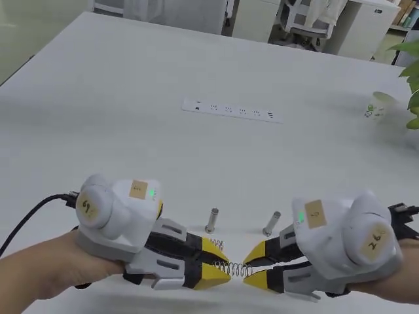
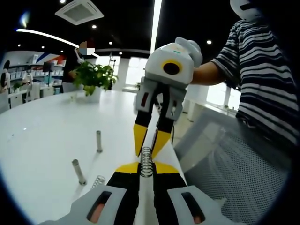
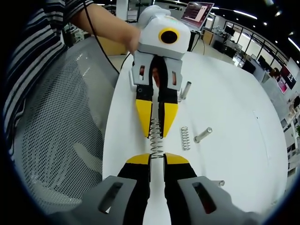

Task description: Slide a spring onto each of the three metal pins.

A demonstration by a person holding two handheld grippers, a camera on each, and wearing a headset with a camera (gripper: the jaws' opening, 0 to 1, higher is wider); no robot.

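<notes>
A short coil spring (image 1: 236,268) is stretched level between my two grippers, just above the white table (image 1: 131,131) near its front edge. My left gripper (image 1: 226,268) is shut on one end and my right gripper (image 1: 249,269) on the other, tips facing each other. In the left gripper view the spring (image 2: 146,158) runs from my own jaws up to the right gripper (image 2: 149,151). Two metal pins (image 1: 212,220) (image 1: 271,224) stand just beyond the tips. A second spring (image 1: 216,244) lies on the table by the left gripper's yellow finger.
A white power strip (image 1: 232,110) lies across the middle of the table. A paper cup (image 1: 378,104) and a green plant (image 1: 412,72) are at the far right. A black cable (image 1: 33,216) trails from the left gripper. A mesh chair (image 3: 70,117) sits below the table edge.
</notes>
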